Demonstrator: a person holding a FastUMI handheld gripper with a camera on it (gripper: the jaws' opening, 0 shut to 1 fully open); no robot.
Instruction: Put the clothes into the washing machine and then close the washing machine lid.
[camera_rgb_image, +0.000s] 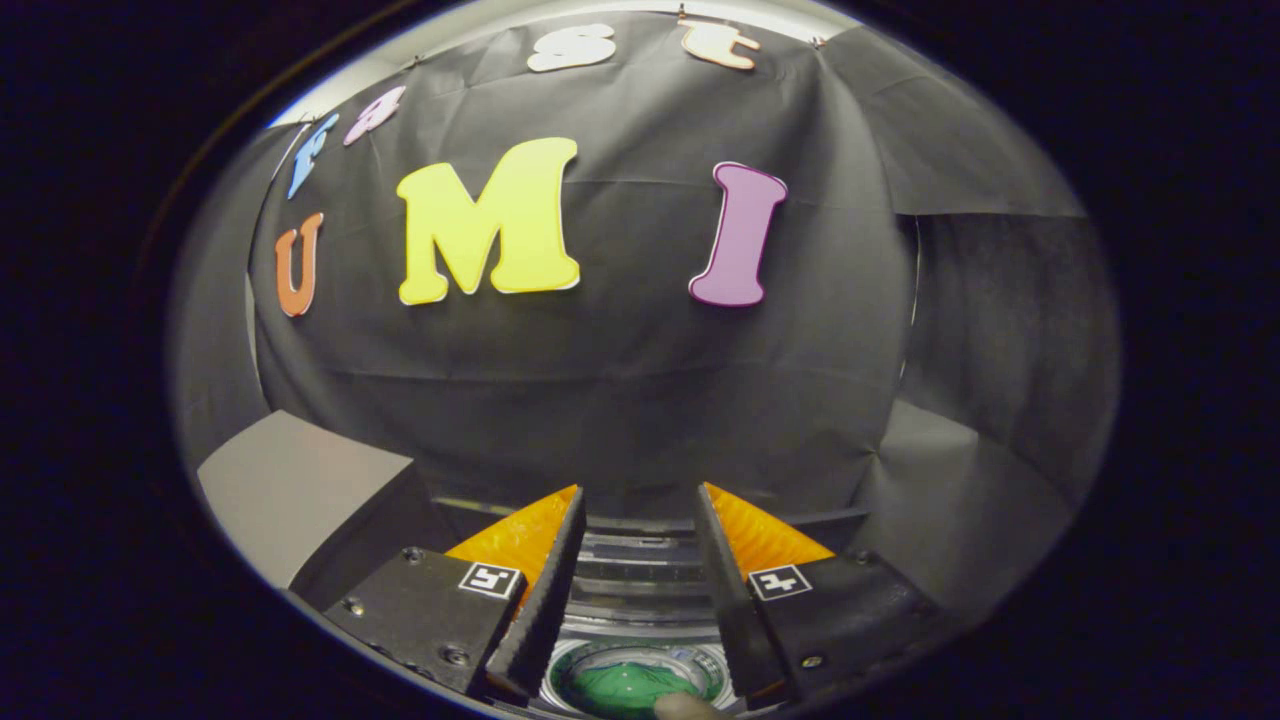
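Note:
My gripper (640, 495) is open, its two fingers spread wide with nothing between them. Below and between the fingers I look down into the round drum of the washing machine (570, 672). A green piece of clothing (625, 686) lies inside the drum. The machine's clear lid (630, 580) stands raised just beyond the drum, between the fingers. A fingertip of a person (685, 706) shows at the near rim of the drum.
A grey box-like block (290, 490) stands to the left of the fingers. The black cloth wall (640, 400) hangs close behind the machine and wraps round to the right.

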